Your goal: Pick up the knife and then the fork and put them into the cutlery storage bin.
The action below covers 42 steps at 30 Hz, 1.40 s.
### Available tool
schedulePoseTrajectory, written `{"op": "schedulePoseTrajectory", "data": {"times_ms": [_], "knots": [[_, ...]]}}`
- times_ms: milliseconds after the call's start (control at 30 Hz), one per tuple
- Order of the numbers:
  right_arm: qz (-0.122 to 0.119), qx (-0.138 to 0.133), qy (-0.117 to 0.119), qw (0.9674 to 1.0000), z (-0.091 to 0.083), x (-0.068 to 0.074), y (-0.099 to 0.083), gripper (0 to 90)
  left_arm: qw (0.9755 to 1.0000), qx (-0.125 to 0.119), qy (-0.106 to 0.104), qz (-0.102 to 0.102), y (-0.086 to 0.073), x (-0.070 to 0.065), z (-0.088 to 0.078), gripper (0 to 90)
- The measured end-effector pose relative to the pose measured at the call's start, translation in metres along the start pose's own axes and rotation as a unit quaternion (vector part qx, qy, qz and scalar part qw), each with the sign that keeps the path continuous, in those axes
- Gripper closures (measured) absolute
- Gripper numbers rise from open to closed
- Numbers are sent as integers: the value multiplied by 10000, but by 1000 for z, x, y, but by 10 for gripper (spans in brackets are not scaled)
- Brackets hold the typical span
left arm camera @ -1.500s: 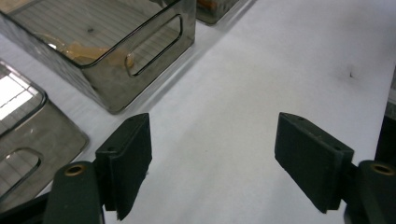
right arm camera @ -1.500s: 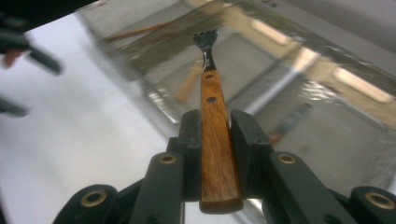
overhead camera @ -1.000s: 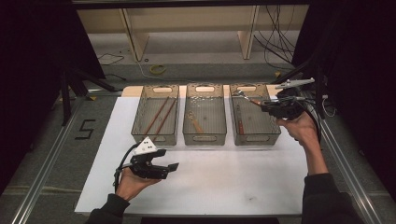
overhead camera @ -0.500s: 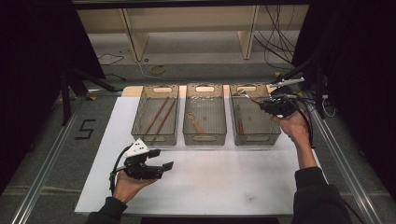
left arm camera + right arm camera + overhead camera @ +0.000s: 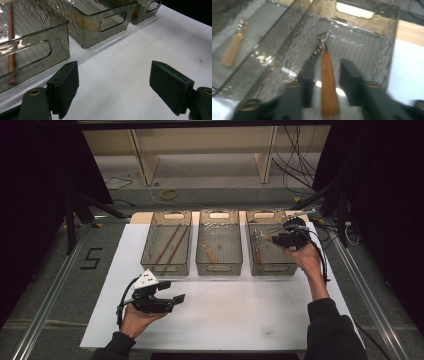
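On the white sheet (image 5: 240,320) near the front edge, the left gripper (image 5: 175,298) rests in the person's upturned left hand (image 5: 137,317), lying level and pointing to the right. Its jaws stand wide apart with nothing between them; in the left gripper view bare sheet shows between the two black pads (image 5: 66,86).

Beyond it, three smoky clear bins stand in a row across the sheet. The left bin (image 5: 150,250) holds two long brown sticks (image 5: 170,245) lying aslant. The middle bin (image 5: 202,255) holds a wooden-handled utensil (image 5: 209,251) lying on its floor.

The right bin (image 5: 250,260) is where the work is. The right gripper (image 5: 272,240) hangs over that bin's far right part, held from the right by the right hand (image 5: 305,257), pointing left and down into it. In the right gripper view a utensil with a wooden handle (image 5: 328,85) and a metal head (image 5: 324,37) lies between the jaws, the handle running up the gap and the head pointing at the bin's far wall. The jaws have just been opening, and they now stand partly apart, a gap showing on each side of the handle, so the pads do not press it. The view is blurred, so I cannot tell whether the handle rests on the bin's floor. Another wooden-handled piece (image 5: 258,256) lies nearer the front of that bin.
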State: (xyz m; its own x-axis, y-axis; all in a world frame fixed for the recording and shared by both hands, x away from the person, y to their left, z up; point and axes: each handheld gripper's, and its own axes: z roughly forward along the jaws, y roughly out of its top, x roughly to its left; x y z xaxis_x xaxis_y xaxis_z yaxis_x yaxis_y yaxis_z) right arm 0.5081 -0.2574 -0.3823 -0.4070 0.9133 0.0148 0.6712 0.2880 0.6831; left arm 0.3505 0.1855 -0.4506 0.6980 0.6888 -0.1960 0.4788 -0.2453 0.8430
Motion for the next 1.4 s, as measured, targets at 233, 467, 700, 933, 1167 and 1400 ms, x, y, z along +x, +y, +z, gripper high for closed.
{"op": "schedulePoseTrajectory", "data": {"times_ms": [233, 467, 700, 933, 1167, 1400], "knots": [[-44, -214, 172, 9996, -13, 3, -1, 432, 10000, -6, -5, 1, 0, 0, 0, 223], [15, -545, 540, 9971, -29, 14, -17, 361, 10000, -7, -27, 28, 2, 0, 2, 221], [91, -908, 980, 9910, -47, 31, -39, 317, 10000, -40, -80, -27, 3, 0, 1, 221], [44, -1144, 1373, 9839, -63, 53, -62, 298, 9999, -49, -105, -30, 3, -1, 1, 220], [-74, -1164, 1584, 9805, -71, 67, -87, 289, 9999, -17, -169, 15, 3, -3, 3, 218], [-108, -1210, 1720, 9776, -75, 77, -104, 274, 9998, -20, -220, 9, 2, -4, 2, 215]]}}
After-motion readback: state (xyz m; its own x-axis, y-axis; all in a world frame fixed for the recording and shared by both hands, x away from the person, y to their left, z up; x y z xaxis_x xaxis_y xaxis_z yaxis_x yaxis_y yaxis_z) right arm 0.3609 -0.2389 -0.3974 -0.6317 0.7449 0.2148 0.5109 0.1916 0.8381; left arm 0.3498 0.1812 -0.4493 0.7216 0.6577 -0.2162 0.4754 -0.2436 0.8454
